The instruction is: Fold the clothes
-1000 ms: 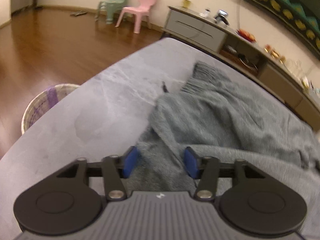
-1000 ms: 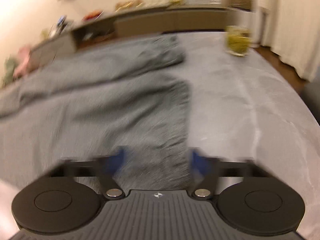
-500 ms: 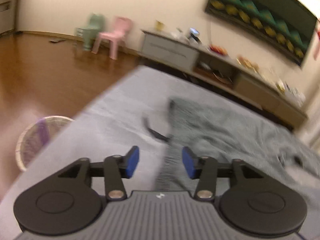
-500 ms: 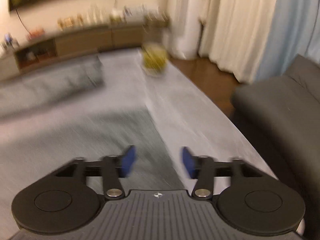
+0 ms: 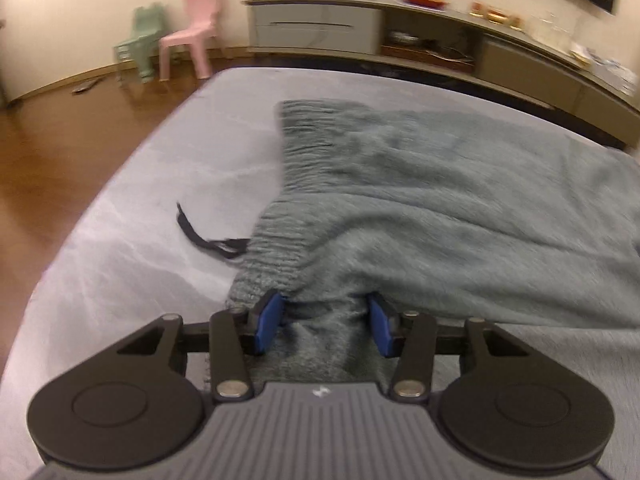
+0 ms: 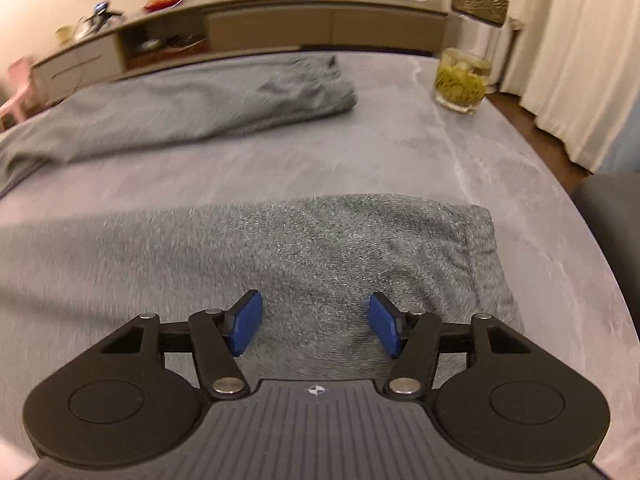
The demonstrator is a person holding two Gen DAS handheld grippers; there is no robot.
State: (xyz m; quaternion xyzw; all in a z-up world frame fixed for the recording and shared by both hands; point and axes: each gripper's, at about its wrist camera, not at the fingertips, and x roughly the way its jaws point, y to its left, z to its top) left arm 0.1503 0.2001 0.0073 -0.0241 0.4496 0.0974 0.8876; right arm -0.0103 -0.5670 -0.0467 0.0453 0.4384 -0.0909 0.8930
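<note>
A grey fuzzy pair of pants [image 5: 440,192] lies spread on the grey marble table [image 5: 160,184]. Its ribbed waistband [image 5: 288,236] and a black drawstring [image 5: 200,236] face left in the left wrist view. My left gripper [image 5: 324,320] is open, its blue pads on either side of bunched waist fabric. In the right wrist view the near pant leg [image 6: 320,256] lies under my open right gripper [image 6: 316,328], its cuff [image 6: 484,248] to the right. The far leg [image 6: 200,100] lies across the back.
A glass jar with green contents [image 6: 460,80] stands at the table's far right corner. A long low cabinet [image 5: 400,36] runs behind the table. Pink [image 5: 192,32] and green [image 5: 140,40] child chairs stand on the wood floor at left. A dark sofa [image 6: 612,216] is at right.
Both grippers swung away and came back down onto the pants. The left one now straddles the waist fabric; the right one now sits over the near leg close to the cuff.
</note>
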